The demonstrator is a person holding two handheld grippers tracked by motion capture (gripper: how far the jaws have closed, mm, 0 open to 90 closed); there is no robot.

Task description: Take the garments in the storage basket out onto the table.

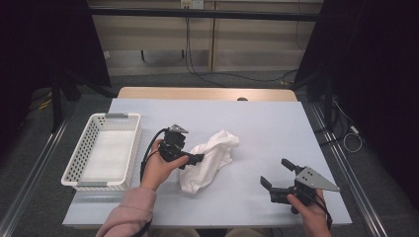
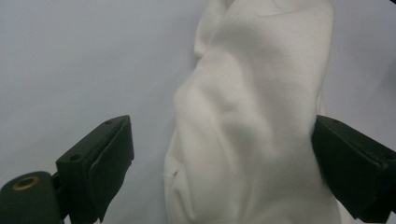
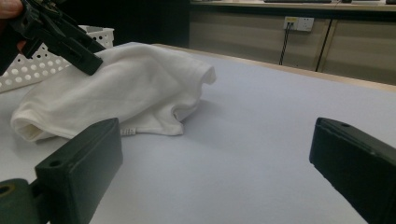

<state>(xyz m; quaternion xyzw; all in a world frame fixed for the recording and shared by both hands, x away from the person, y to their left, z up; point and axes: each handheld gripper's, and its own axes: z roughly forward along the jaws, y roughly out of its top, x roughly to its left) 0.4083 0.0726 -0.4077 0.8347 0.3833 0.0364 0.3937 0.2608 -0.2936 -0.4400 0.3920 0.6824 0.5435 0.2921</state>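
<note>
A crumpled white cloth (image 1: 211, 157) lies in the middle of the pale table (image 1: 267, 128). My left gripper (image 1: 196, 159) is at the cloth's left side, held by a hand in a pink sleeve. In the left gripper view the cloth (image 2: 252, 121) sits between the jaws of that gripper (image 2: 224, 158), which stand open; the right jaw touches the fabric. My right gripper (image 1: 275, 172) stands open over bare table near the front right, apart from the cloth. From the right gripper view (image 3: 217, 163) the cloth (image 3: 116, 98) lies ahead to the left, with the left gripper (image 3: 70, 44) on top of it.
A white perforated basket (image 1: 79, 153) stands at the left of the table, empty; its wall (image 3: 28, 70) shows behind the cloth. Bare table lies right of the cloth and along the back. Cables run on the floor beyond the far edge.
</note>
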